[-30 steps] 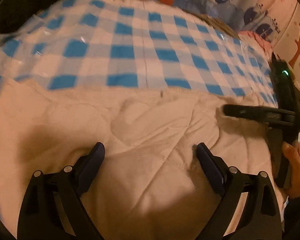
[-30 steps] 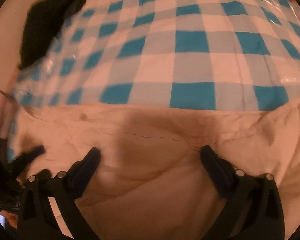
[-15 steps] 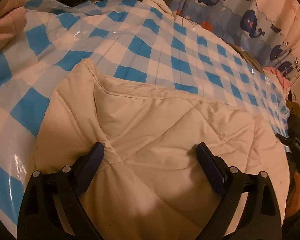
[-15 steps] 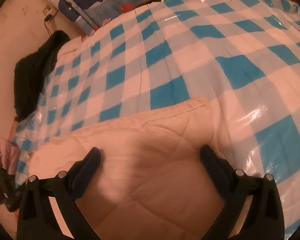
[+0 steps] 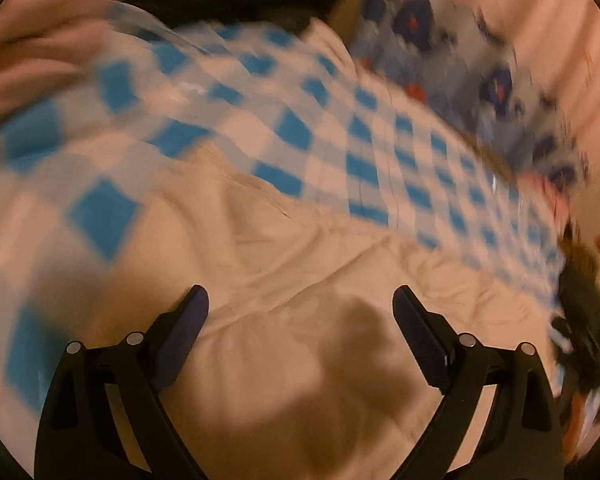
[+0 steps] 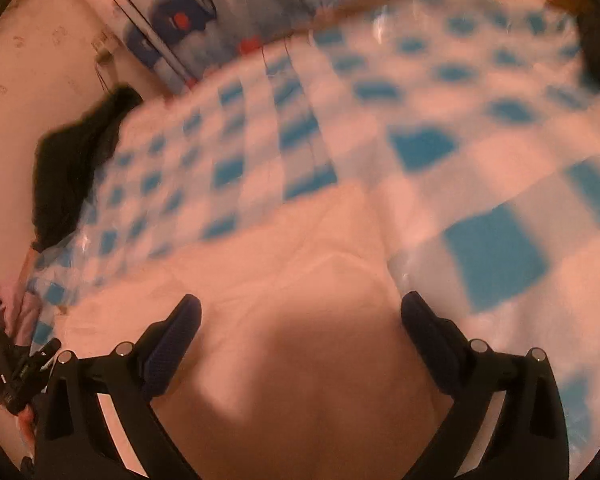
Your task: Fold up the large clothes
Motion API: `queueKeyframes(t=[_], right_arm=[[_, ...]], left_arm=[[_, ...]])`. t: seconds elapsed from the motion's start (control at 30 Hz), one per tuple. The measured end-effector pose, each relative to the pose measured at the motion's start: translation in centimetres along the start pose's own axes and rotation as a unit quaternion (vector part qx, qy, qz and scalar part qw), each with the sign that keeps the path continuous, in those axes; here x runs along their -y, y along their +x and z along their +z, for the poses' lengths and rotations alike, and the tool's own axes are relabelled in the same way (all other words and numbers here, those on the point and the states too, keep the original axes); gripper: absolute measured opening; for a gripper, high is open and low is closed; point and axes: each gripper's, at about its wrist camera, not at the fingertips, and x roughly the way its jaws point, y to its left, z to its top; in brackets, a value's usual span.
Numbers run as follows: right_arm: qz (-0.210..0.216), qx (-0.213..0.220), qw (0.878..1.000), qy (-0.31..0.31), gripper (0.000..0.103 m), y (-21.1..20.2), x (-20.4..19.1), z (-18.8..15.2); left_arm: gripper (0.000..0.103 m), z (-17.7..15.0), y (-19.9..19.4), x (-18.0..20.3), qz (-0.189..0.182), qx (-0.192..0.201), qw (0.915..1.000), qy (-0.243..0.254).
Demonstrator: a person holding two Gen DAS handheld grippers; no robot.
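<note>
A big, puffy cream-coloured quilted coat [image 5: 292, 320] lies spread out on a shiny blue-and-white checked plastic cover [image 5: 340, 148] on the bed. The left tongs [image 5: 300, 300] hang wide apart over the coat, holding nothing. The right tongs [image 6: 300, 308] are wide apart too, above the coat's corner. A dark cloth [image 6: 72, 168] sits by the wall.

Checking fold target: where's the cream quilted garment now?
In both wrist views, the cream quilted garment lies low and centre on the blue checked cover, under both open grippers.

Matt quilted cream garment [image 5: 300, 320] lies on glossy checked plastic sheet [image 5: 340, 140].
</note>
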Motion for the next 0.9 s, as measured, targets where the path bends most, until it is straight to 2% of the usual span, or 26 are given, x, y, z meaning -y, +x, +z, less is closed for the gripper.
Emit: queueKeyframes(t=[0.07,0.13,0.2,0.23,0.3,0.37,0.43,0.5,0.53,0.6,0.67,0.7,0.8,0.9], right_arm=[[0.047,0.001,0.998,-0.039,0.096,-3.3,-3.1,-1.3],[0.099,-0.036,0.991,-0.082,0.096,-5.4,-7.0,-4.3],[0.158,-0.076,0.977,-0.119,0.096,-7.1,-11.0,-8.0],[0.196,-0.101,0.966,-0.134,0.096,-7.8,-13.2,-10.4],[0.239,-0.137,0.948,-0.158,0.096,-8.3,-16.6,-14.1],[0.269,-0.185,0.927,-0.185,0.096,-7.6,-20.2,-17.9],[0.279,-0.220,0.913,-0.199,0.096,-6.2,-22.8,-20.8],[0.289,-0.260,0.903,-0.181,0.096,-4.0,-24.5,-22.9],[0.278,-0.267,0.906,-0.175,0.096,-2.9,-25.1,-23.5],[0.262,-0.271,0.913,-0.153,0.096,-0.8,-25.9,-23.6],[0.257,-0.251,0.926,-0.115,0.096,0.1,-26.0,-22.6],[0.264,-0.243,0.929,-0.093,0.096,0.1,-26.0,-22.2],[0.292,-0.211,0.932,-0.031,0.096,-0.5,-25.7,-20.3],[0.298,-0.202,0.933,-0.014,0.096,-0.6,-25.9,-18.8]], left_arm=[[0.090,-0.3,-3.1,-0.8,-0.022,0.010,0.9996,-0.015],[0.090,-1.0,-6.0,-1.9,-0.039,0.017,0.9984,-0.037],[0.090,-2.2,-8.4,-3.5,-0.062,0.015,0.9952,-0.073],[0.090,-2.8,-9.4,-4.3,-0.074,0.014,0.9930,-0.091],[0.090,-4.5,-11.6,-6.4,-0.096,0.005,0.9870,-0.128],[0.090,-6.2,-12.9,-7.9,-0.117,-0.008,0.9820,-0.148],[0.090,-7.8,-13.7,-9.1,-0.125,-0.020,0.9791,-0.159],[0.090,-9.4,-14.1,-10.0,-0.144,-0.045,0.9728,-0.176],[0.090,-9.9,-14.1,-10.4,-0.159,-0.053,0.9684,-0.184],[0.090,-10.7,-14.1,-11.0,-0.205,-0.074,0.9544,-0.204],[0.090,-11.2,-13.4,-11.4,-0.231,-0.098,0.9423,-0.222],[0.090,-11.5,-13.3,-11.7,-0.237,-0.103,0.9384,-0.230],[0.090,-12.3,-12.0,-12.3,-0.285,-0.133,0.9107,-0.267],[0.092,-12.8,-11.0,-11.3,-0.313,-0.151,0.8974,-0.272]])
